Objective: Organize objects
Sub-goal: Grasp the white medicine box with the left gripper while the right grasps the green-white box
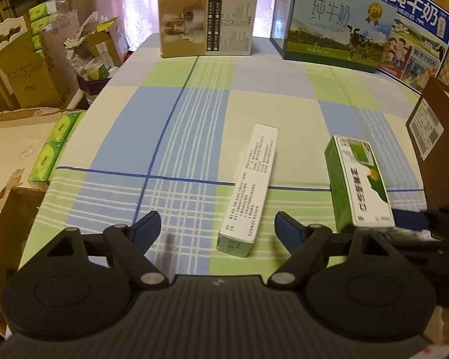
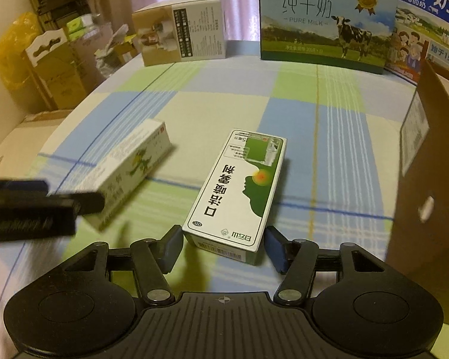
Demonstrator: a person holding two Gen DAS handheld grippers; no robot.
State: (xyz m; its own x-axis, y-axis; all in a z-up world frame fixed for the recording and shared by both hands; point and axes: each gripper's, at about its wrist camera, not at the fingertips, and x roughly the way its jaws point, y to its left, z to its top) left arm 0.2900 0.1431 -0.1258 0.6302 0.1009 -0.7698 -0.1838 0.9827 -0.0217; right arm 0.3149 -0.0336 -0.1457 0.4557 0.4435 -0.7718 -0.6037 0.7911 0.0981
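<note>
Checked counter point(image 1: 194, 113): right hand-held gripper point(image 2: 224, 248) wide around green box point(image 2: 239, 185), unclosed; left hand-held gripper point(image 1: 218, 227) wide, near white box point(image 1: 248, 191). Risked shoving green box askew.

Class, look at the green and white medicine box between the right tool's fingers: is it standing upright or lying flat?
Lying flat. The green and white box rests on its broad side on the checked tablecloth, printed face up.
</note>
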